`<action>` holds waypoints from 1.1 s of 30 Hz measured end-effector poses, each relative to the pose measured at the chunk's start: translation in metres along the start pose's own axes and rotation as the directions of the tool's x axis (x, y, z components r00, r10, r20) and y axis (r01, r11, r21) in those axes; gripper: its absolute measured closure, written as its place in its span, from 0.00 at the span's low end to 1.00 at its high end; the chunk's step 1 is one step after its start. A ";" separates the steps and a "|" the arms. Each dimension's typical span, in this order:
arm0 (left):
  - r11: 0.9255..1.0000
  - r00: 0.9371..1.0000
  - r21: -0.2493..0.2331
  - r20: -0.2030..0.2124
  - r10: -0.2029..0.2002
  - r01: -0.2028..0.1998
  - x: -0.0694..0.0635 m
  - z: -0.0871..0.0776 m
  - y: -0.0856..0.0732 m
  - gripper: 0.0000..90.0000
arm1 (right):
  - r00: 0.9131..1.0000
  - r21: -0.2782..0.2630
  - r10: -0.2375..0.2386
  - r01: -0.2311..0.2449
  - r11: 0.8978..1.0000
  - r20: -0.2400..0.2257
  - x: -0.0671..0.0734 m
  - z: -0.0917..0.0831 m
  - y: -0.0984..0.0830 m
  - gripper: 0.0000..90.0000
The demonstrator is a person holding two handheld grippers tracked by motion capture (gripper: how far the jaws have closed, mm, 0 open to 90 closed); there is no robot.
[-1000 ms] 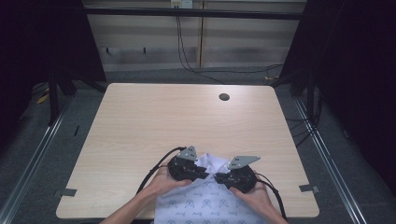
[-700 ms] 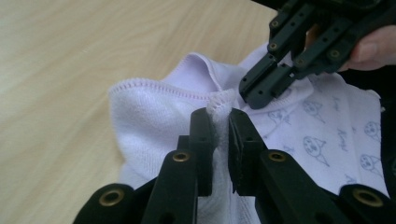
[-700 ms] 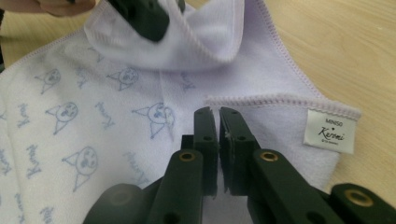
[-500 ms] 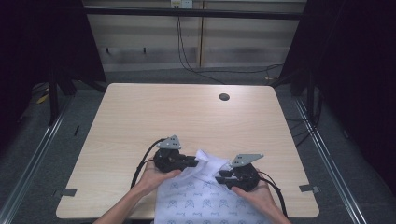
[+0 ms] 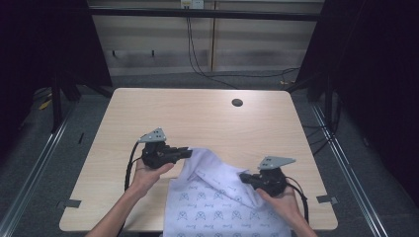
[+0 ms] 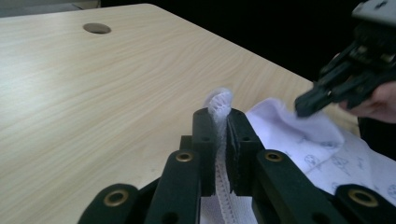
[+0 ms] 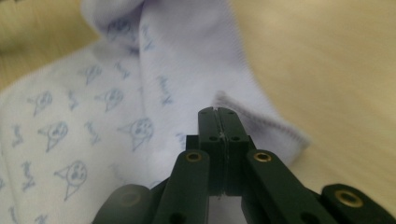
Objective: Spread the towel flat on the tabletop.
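**Spreading the cloth apart**

Since a moment before, my left tongs (image 5: pixel 184 152) had swung out leftward and my right tongs (image 5: pixel 245 176) had drawn right, opening the gap. Both were pinching edges of the white printed cloth (image 5: pixel 217 202), which lay at the table's (image 5: pixel 197 116) near edge and hung over it. The stretch between them ran left to right, and I judged further spreading would follow that line.

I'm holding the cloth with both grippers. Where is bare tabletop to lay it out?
The far half of the table is bare wood, from the left gripper up to the far edge, broken only by the cable hole. A bare strip runs left of the left hand. The near middle is crowded: the printed cloth and right gripper.
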State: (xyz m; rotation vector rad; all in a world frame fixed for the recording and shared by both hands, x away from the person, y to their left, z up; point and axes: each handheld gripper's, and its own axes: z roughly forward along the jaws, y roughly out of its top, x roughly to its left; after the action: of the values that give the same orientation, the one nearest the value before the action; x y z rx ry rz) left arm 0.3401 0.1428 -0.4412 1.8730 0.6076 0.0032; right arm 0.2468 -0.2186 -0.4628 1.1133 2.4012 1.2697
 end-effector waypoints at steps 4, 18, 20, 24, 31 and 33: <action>1.000 0.999 -0.018 -0.037 0.015 -0.016 0.004 -0.012 0.005 0.95 | 0.999 -0.083 0.039 -0.036 0.996 0.030 -0.014 -0.026 0.007 1.00; 0.989 0.985 -0.147 -0.170 0.002 -0.028 0.032 -0.063 0.048 0.96 | 0.982 -0.375 0.125 -0.063 0.925 0.143 -0.086 -0.096 0.060 1.00; 0.989 0.981 -0.147 -0.192 0.004 -0.033 0.037 -0.064 0.057 0.96 | 0.981 -0.382 0.122 -0.055 0.923 0.152 -0.095 -0.093 0.070 1.00; 0.986 0.974 -0.168 -0.224 -0.032 -0.007 0.055 -0.057 0.072 0.96 | 0.980 -0.398 0.126 -0.056 0.916 0.152 -0.113 -0.086 0.097 1.00; 0.988 0.953 -0.155 -0.296 -0.067 0.021 0.087 -0.042 0.092 0.86 | 0.955 -0.364 0.188 -0.095 0.927 0.229 -0.147 -0.064 0.121 0.98; 0.991 0.933 -0.121 -0.348 -0.094 0.055 0.095 -0.036 0.088 0.76 | 0.931 -0.309 0.198 -0.099 0.946 0.308 -0.153 -0.051 0.119 0.86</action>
State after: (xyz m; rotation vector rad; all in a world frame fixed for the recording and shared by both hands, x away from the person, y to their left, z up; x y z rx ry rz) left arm 0.4484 0.1907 -0.3765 1.7527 0.9067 0.3249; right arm 0.3904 -0.3164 -0.3630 1.3183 1.8459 1.3007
